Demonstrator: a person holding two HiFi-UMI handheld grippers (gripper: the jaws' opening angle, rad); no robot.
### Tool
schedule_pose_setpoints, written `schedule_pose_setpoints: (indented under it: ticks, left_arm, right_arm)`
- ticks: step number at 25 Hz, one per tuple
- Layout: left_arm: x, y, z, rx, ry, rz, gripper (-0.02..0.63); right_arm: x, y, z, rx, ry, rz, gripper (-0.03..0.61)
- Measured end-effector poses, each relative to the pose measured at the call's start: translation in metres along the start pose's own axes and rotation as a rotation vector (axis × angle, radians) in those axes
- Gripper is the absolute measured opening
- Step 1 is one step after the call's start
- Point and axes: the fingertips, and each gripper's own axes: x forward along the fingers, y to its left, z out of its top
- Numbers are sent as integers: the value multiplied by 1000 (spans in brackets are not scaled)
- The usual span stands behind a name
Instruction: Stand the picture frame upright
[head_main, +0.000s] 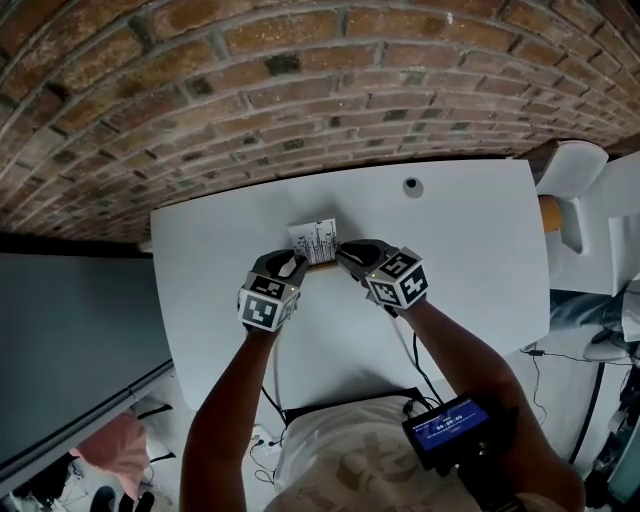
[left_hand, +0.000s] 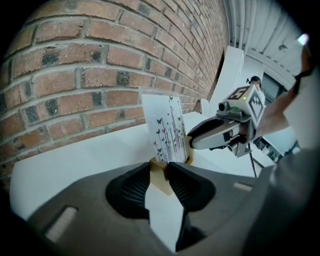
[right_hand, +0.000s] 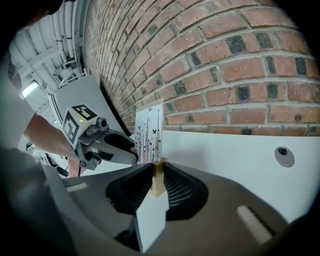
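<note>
Holding the picture frame (head_main: 317, 240) from both sides, we have it near the middle of the head view, towards the far side of the white table (head_main: 470, 270) and close to the brick wall (head_main: 300, 90). The left gripper (head_main: 297, 263) comes in from the lower left and the right gripper (head_main: 346, 256) from the lower right, so the two meet at the frame's bottom edge.

In the left gripper view, our jaws are clenched on a pale wooden bottom corner of the picture frame (left_hand: 167, 131), whose printed face of butterflies and thin vertical lines rises above them, leaning a little to the left. The right gripper (left_hand: 192, 144) reaches in from the right of that view and touches the frame's other lower corner.

In the right gripper view, our jaws are likewise clamped on the wooden edge of the picture frame (right_hand: 150, 134), which stands nearly upright, and the left gripper (right_hand: 134, 154) grips it from the left. We cannot tell whether the bottom edge rests on the table or hangs just above it.

A small round dark knob (head_main: 412, 186) sits on the table at upper right, well apart from the frame. A white chair (head_main: 575, 175) stands beyond the table's right end.
</note>
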Motion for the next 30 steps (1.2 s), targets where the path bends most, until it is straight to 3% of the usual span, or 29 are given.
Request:
schedule_pose_setpoints:
  ticks: [22, 30]
  left_arm:
    - [42, 104, 51, 227, -22, 145, 123]
    - [52, 133, 63, 227, -40, 177, 123]
  right_arm:
    - [76, -60, 63, -138, -38, -130, 74]
    - [97, -75, 84, -182, -41, -158, 74]
